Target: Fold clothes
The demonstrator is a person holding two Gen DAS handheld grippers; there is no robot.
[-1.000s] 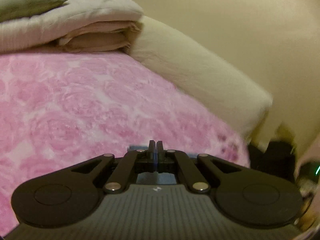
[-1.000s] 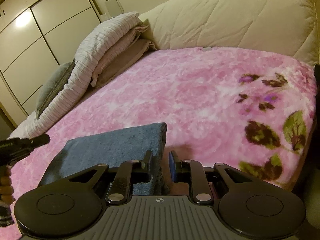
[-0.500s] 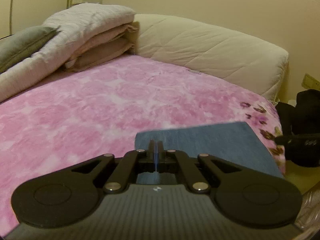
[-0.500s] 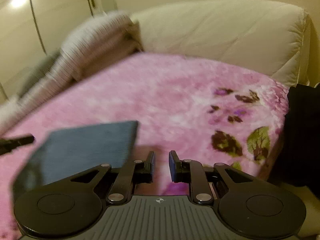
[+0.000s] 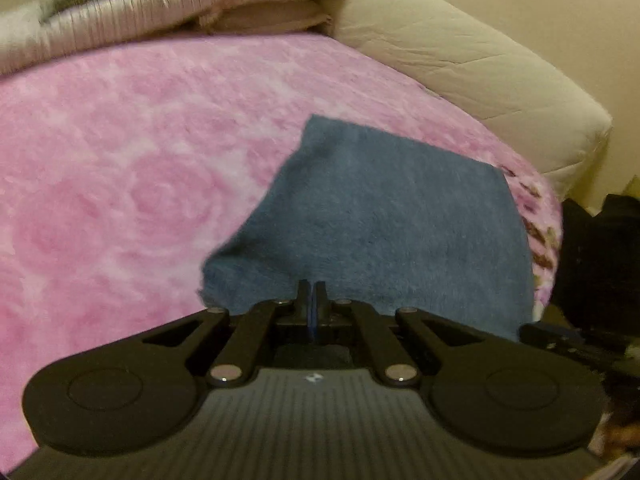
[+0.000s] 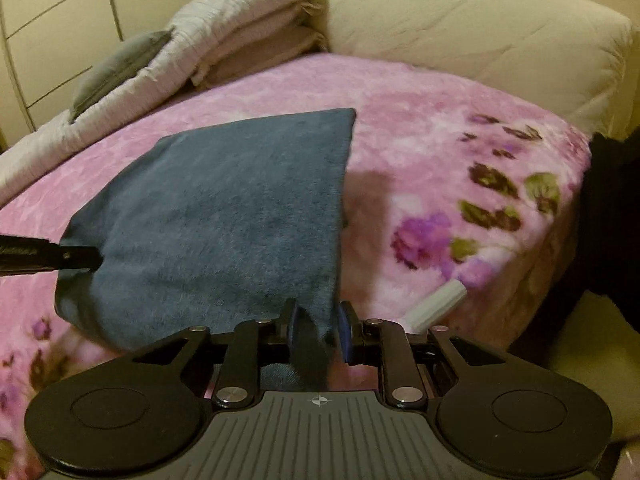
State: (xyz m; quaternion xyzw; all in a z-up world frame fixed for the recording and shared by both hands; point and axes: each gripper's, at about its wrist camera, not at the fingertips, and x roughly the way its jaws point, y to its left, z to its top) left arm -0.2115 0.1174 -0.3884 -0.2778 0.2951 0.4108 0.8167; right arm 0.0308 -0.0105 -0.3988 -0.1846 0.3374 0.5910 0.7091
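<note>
A bed under a pink floral blanket (image 6: 420, 128) fills both wrist views, with a cream quilted duvet (image 6: 480, 28) rolled along its far side at about 1 o'clock and a stack of folded bedding (image 6: 240, 40) at 11 o'clock, a grey pillow (image 6: 116, 64) lying on the stack's left end. Pale wardrobe doors (image 6: 60, 20) stand behind the stack at 10 o'clock.

The blue towel (image 6: 224, 216) lies folded on the near part of the blanket, its far corner pointing toward 12 o'clock and its near edge at the two tools. A dark mass (too dim to identify) sits off the bed's right side at 3 o'clock (image 6: 608, 220).

The left claw (image 5: 310, 286) has its fingers drawn together with only a sliver between them, right at the towel's near edge; whether cloth is pinched there cannot be told from its own view. In the right wrist view its black tip (image 6: 76, 258) touches the towel's left corner at 9 o'clock.

The right claw (image 6: 318, 312) stands apart, a flap of the towel's right-hand corner hanging between its blue-padded fingers (image 6: 344, 320) without being clamped. A small pale cylinder (image 6: 438, 306) lies on the blanket at 4 o'clock, just beside that claw.
</note>
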